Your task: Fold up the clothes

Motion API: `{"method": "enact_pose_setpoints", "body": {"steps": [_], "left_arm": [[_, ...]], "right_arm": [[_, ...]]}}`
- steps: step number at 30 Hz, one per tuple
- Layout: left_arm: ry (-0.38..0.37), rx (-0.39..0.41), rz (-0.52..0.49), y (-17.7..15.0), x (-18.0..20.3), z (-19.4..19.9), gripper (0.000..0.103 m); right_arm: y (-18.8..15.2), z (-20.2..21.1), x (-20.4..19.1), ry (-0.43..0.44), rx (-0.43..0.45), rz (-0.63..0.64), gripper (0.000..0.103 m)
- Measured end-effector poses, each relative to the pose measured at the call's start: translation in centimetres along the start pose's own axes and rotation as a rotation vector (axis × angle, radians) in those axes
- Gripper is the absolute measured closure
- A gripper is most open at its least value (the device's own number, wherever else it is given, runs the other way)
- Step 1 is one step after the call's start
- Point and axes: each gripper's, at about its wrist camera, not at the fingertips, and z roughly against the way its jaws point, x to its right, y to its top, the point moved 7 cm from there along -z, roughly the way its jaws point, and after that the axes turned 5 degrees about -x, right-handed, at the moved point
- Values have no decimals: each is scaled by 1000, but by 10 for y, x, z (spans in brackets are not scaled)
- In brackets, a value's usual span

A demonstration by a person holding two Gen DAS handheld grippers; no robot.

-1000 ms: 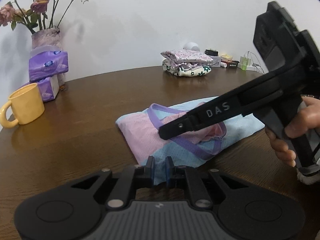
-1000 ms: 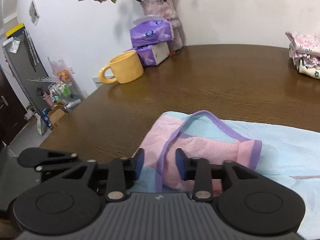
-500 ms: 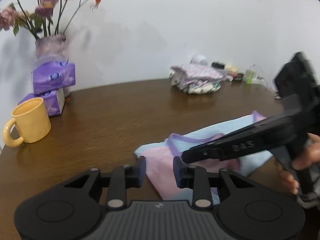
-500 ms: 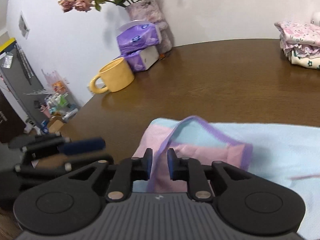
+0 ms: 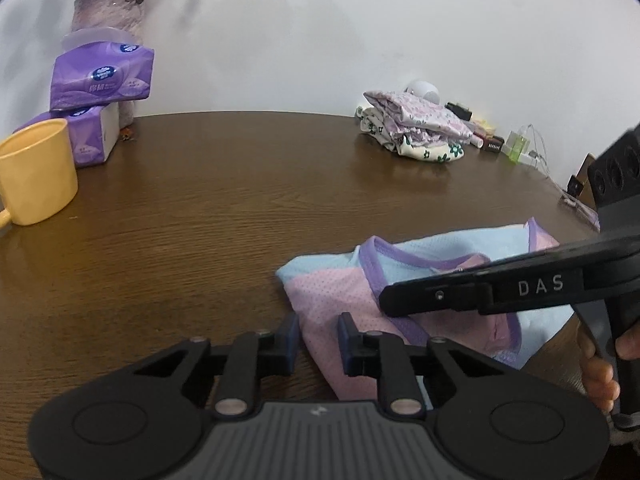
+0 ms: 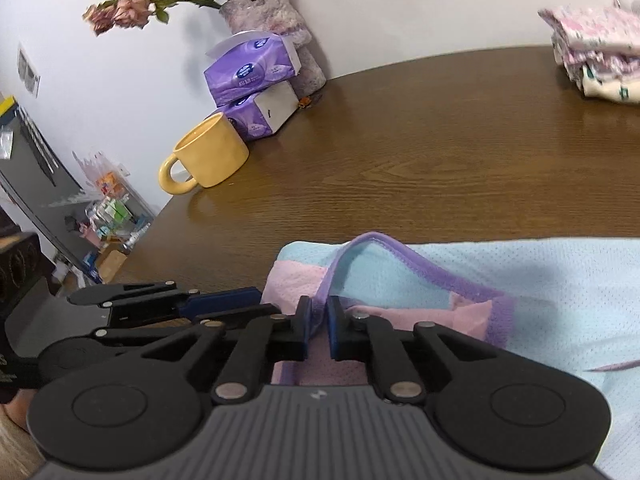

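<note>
A pink and light-blue mesh top (image 5: 328, 292) with purple trim lies folded near the front of the brown wooden table (image 5: 240, 200). My left gripper (image 5: 318, 336) sits low at the top's left edge. Its jaws are closing, the pink edge lies between them, and a gap still shows beside each pad. In the right wrist view the top (image 6: 560, 280) fills the lower right. My right gripper (image 6: 319, 320) is closing and pinches the raised purple neckline trim (image 6: 372, 240). The right gripper (image 5: 386, 302) reaches in from the right over the cloth, held by a hand (image 5: 600, 368). The left gripper (image 6: 256, 300) shows beside the top's left edge.
A yellow mug (image 5: 36, 168) and two purple tissue packs (image 5: 102, 80) stand at the far left before a vase (image 5: 108, 8) of flowers. A stack of folded floral clothes (image 5: 416, 132) and small items (image 5: 516, 146) sit at the back right. The table's edge (image 6: 160, 216) curves away on the left.
My left gripper let go of the top's near edge, slid left to its corner and narrowed again. The right jaws drew together onto the purple trim.
</note>
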Motion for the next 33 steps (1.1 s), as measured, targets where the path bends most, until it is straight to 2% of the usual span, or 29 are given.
{"method": "enact_pose_setpoints", "body": {"steps": [3, 5, 7, 12, 15, 17, 20, 24, 28, 31, 33], "left_arm": [[-2, 40, 7, 13, -3, 7, 83], [7, 65, -6, 23, -5, 8, 84], [7, 70, -12, 29, -6, 3, 84], [-42, 19, -20, 28, -3, -15, 89], [-45, 8, -33, 25, -3, -20, 92], [-48, 4, -29, 25, -5, -23, 93], [-43, -1, -13, 24, -10, -26, 93], [-45, 17, 4, 28, -13, -19, 93], [-44, 29, -17, 31, -10, -16, 93], [-42, 20, -31, 30, -9, -19, 93], [-34, 11, -36, 28, -9, -22, 93]], "right_arm": [[3, 5, 0, 16, 7, -16, 92], [11, 7, -1, 23, 25, -27, 82], [20, 6, 3, 6, 37, -30, 79], [28, -7, 17, 6, 12, -99, 79], [26, -13, 19, 14, 3, -107, 81], [26, -14, 22, 16, 4, -114, 92], [27, -16, 27, 6, 10, -118, 96], [29, -14, 30, 31, 25, -137, 95], [35, -13, 29, 18, 32, -125, 83], [38, -19, 30, 16, 23, -131, 84], [40, -20, 31, 12, 31, -129, 96]]}}
